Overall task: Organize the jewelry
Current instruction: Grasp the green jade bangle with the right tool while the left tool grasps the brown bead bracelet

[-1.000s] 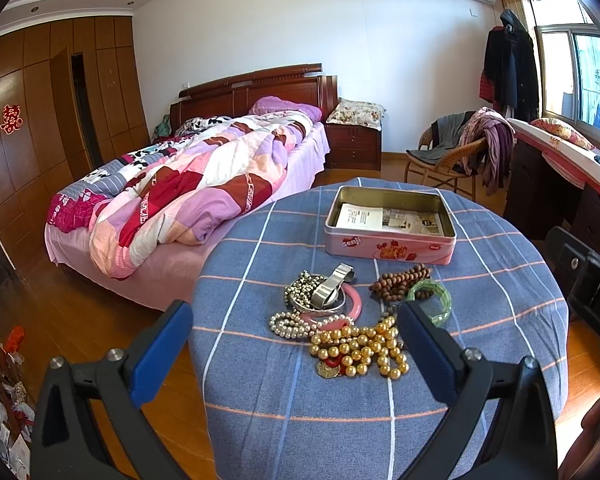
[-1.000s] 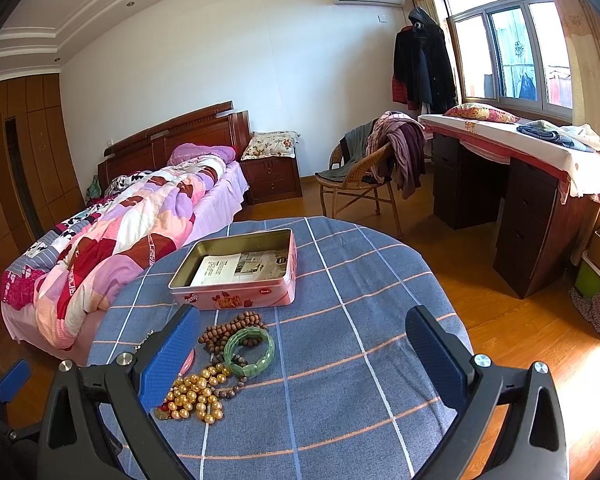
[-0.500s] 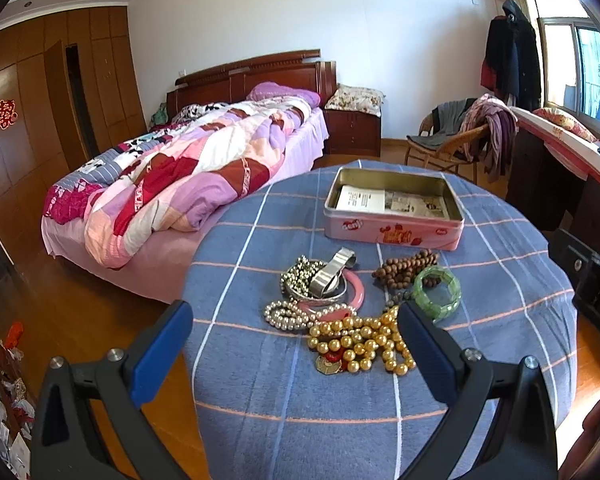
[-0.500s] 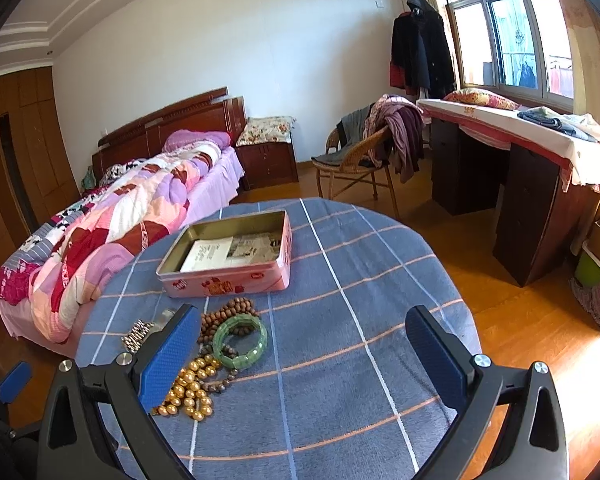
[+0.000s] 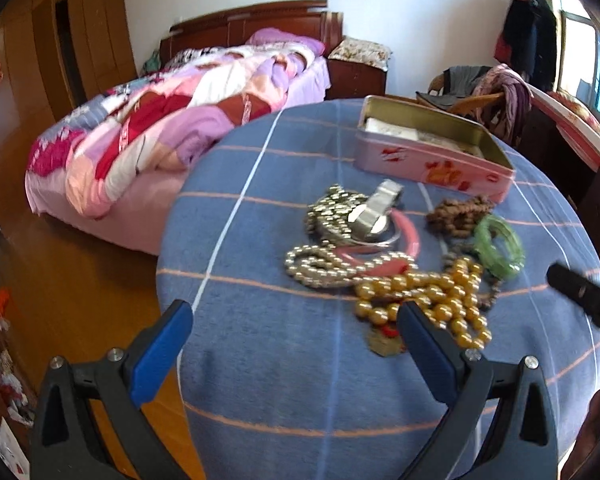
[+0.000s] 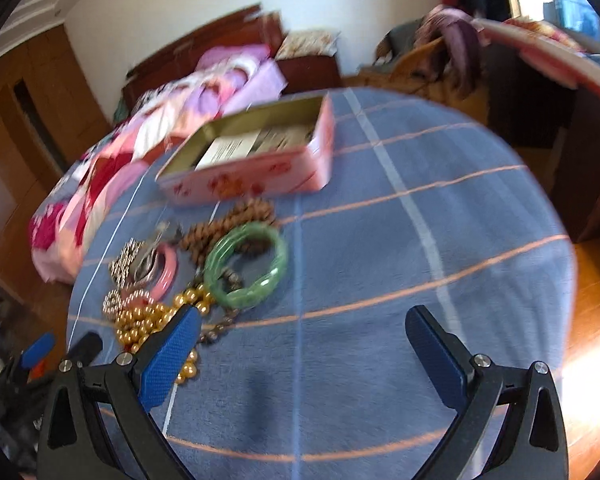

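A heap of jewelry lies on the round table with the blue checked cloth (image 5: pixel 260 360): gold bead strand (image 5: pixel 432 300), pearl strand (image 5: pixel 320 264), pink bangle (image 5: pixel 404 240), silver watch (image 5: pixel 376 210), brown wooden beads (image 5: pixel 460 210) and green bangle (image 5: pixel 500 246). An open pink tin (image 5: pixel 432 164) stands behind the heap. My left gripper (image 5: pixel 296 316) hangs open just short of the gold beads. My right gripper (image 6: pixel 304 324) is open over bare cloth, with the green bangle (image 6: pixel 246 264) and the gold beads (image 6: pixel 148 320) ahead on its left. The tin (image 6: pixel 256 176) holds papers.
A bed with a patchwork quilt (image 5: pixel 172 128) stands left of the table. A chair draped with clothes (image 5: pixel 496 88) and a dark desk (image 6: pixel 560 128) are at the right. Wooden floor (image 5: pixel 80 288) surrounds the table. The other gripper's tip (image 5: pixel 580 292) shows at the right edge.
Both grippers have dropped lower and moved closer to the jewelry heap, which now looks larger. Both views are blurred by motion. The jaws stay open and nothing on the table moved.
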Tool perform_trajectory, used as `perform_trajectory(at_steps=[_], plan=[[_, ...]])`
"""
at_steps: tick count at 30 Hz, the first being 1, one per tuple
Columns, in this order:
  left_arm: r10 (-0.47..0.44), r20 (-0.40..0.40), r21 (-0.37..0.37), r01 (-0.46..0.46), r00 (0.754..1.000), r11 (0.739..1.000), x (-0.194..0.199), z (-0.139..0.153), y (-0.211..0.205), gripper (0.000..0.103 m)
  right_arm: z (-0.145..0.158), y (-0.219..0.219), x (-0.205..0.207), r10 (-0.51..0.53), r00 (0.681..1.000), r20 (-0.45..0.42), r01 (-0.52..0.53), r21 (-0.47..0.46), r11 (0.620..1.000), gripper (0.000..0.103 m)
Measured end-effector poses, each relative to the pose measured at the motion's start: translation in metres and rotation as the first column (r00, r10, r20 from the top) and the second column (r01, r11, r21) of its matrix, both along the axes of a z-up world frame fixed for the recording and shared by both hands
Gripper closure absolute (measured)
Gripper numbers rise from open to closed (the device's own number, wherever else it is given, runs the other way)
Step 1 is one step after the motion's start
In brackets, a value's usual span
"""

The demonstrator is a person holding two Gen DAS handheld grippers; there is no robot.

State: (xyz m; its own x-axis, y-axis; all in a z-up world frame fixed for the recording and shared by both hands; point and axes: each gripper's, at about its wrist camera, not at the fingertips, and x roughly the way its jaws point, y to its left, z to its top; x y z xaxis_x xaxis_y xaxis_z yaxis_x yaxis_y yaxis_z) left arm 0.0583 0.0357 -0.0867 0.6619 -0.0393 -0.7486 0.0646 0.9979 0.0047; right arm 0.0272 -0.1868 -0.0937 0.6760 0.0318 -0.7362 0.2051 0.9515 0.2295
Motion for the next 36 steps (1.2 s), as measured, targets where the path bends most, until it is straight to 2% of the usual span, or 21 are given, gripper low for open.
perform_trajectory(at_steps=[5,7,10,12,13,15,16,17,18,23,28,29,33,36], plan=[[-0.012,0.024,-0.046,0.013,1.0,0.999,0.019,0.012,0.007,0.001,-0.004,0.013,0.032,0.058,0.998,-0.027,-0.059,-0.027,0.998,0.001],[-0.036,0.045,-0.034,0.038,0.998,0.999,0.026,0.018,0.004,0.004,-0.007,0.017,0.046,0.075,0.996,-0.043,-0.077,-0.044,0.996,0.001],[-0.087,0.056,-0.046,0.09,0.995,0.995,0.037,0.025,-0.004,0.01,-0.017,0.021,0.064,0.114,0.988,-0.105,-0.117,-0.023,0.993,0.001],[-0.126,0.057,-0.063,0.129,0.99,0.99,0.043,0.028,-0.013,0.014,-0.017,0.026,0.067,0.113,0.988,-0.104,-0.121,-0.075,0.99,0.005],[-0.141,0.057,-0.064,0.145,0.988,0.987,0.046,0.03,-0.016,0.015,-0.018,0.027,0.068,0.124,0.986,-0.112,-0.133,-0.077,0.988,0.01],[-0.18,0.056,-0.063,0.184,0.982,0.981,0.052,0.032,-0.024,0.015,-0.016,0.03,0.067,0.144,0.984,-0.108,-0.157,-0.133,0.979,0.053],[-0.203,0.057,-0.064,0.207,0.978,0.976,0.053,0.032,-0.029,0.015,-0.015,0.029,0.067,0.158,0.981,-0.112,-0.173,-0.14,0.975,0.061],[-0.233,0.057,-0.065,0.236,0.971,0.969,0.054,0.033,-0.034,0.015,-0.014,0.025,0.066,0.165,0.98,-0.11,-0.178,-0.122,0.976,0.075],[-0.253,0.058,-0.064,0.256,0.966,0.964,0.054,0.033,-0.039,0.015,-0.013,0.02,0.065,0.168,0.98,-0.108,-0.179,-0.1,0.979,0.084],[-0.34,0.027,-0.083,0.341,0.94,0.936,0.066,0.032,-0.069,0.015,-0.005,-0.01,0.055,0.092,0.994,-0.064,-0.096,-0.06,0.994,0.085],[-0.42,-0.005,-0.038,0.42,0.907,0.907,0.079,0.024,-0.11,0.015,0.005,-0.04,0.044,0.048,0.999,0.001,-0.048,0.04,0.998,0.085],[-0.43,-0.022,-0.032,0.429,0.903,0.903,0.083,0.021,-0.117,0.018,0.006,-0.044,0.042,0.036,0.999,0.007,-0.037,0.04,0.999,0.085],[-0.445,-0.117,0.025,0.451,0.888,0.892,0.093,0.003,-0.142,0.044,0.008,-0.052,0.038,0.006,1.0,0.008,-0.006,0.017,1.0,0.085],[-0.445,-0.167,0.0,0.451,0.88,0.892,0.096,-0.008,-0.144,0.05,0.01,-0.055,0.036,0.005,1.0,0.016,-0.005,0.008,1.0,0.085]])
